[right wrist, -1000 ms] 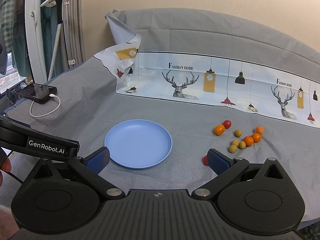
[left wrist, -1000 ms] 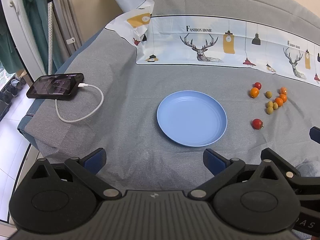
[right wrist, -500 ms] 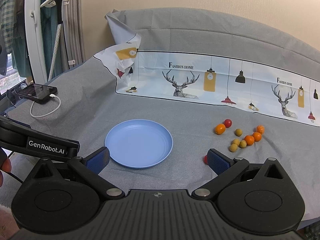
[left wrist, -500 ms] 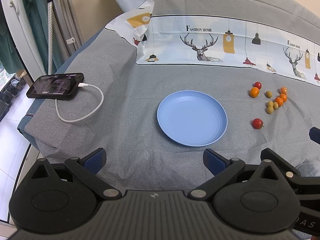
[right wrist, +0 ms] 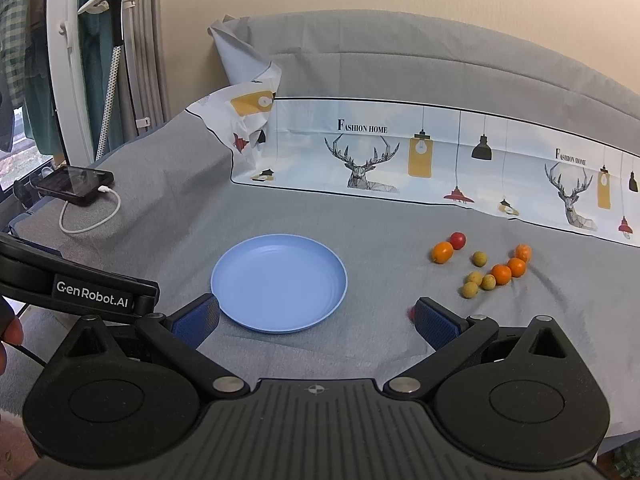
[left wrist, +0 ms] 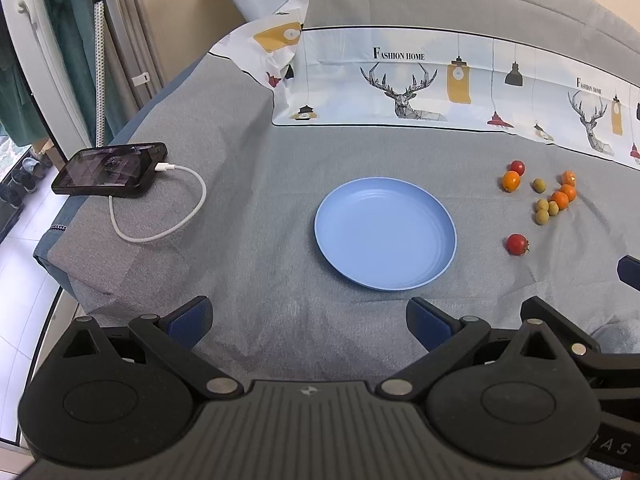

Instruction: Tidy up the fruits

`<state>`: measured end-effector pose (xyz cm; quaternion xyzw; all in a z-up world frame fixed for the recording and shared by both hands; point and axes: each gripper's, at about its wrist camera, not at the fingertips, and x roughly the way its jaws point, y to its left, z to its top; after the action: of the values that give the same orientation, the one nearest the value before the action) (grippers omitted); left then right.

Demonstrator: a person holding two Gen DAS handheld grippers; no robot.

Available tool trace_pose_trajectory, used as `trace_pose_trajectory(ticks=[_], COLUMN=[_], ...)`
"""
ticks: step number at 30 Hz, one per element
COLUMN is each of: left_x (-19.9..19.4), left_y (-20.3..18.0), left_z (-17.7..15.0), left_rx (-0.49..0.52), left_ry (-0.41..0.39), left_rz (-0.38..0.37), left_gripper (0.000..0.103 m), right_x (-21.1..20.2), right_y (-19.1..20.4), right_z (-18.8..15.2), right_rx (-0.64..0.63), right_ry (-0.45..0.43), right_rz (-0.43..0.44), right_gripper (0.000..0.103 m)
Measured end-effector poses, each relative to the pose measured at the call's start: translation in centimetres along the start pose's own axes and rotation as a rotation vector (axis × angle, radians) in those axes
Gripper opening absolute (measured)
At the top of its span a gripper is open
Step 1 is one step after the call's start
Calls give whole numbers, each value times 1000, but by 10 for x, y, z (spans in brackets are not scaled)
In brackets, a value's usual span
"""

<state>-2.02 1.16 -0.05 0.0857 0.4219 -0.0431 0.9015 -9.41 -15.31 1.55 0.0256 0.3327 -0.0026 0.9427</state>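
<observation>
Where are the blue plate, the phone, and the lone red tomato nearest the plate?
blue plate (left wrist: 385, 236): left wrist view, bare centre of the dish.
phone (left wrist: 108, 168): left wrist view, middle of its dark screen.
lone red tomato (left wrist: 517, 244): left wrist view, centre of its skin.

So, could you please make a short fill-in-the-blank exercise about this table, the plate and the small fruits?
1. The blue plate holds ____ fruits.
2. The phone lies to the ____ of the plate.
3. The white cable is plugged into the ____.
4. The lone red tomato lies ____ to the grippers than the cluster of fruits.

Missing words: no; left; phone; nearer
</observation>
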Motion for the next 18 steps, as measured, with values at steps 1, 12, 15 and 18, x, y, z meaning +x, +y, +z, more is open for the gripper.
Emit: trace_pose_trajectory(ticks=[1,12,15,18], left_x=[0,11,19,32], left_y=[0,-3,-7,-22], left_z=[0,5,13,22], left_rx=[1,6,-10,7], left_ry=[0,38,67,105], left_rz=[1,-12,-47,-77], left_gripper=[103,103,103,103], right_x=[0,9,14,25], right_y=[0,-12,-31,-57], right_z=[0,-2,0,0], right_rx=[0,56,96,144], right_ry=[0,-16,-51,-67], right_rz=[0,-29,-77,-133], right_gripper=[103,103,103,103])
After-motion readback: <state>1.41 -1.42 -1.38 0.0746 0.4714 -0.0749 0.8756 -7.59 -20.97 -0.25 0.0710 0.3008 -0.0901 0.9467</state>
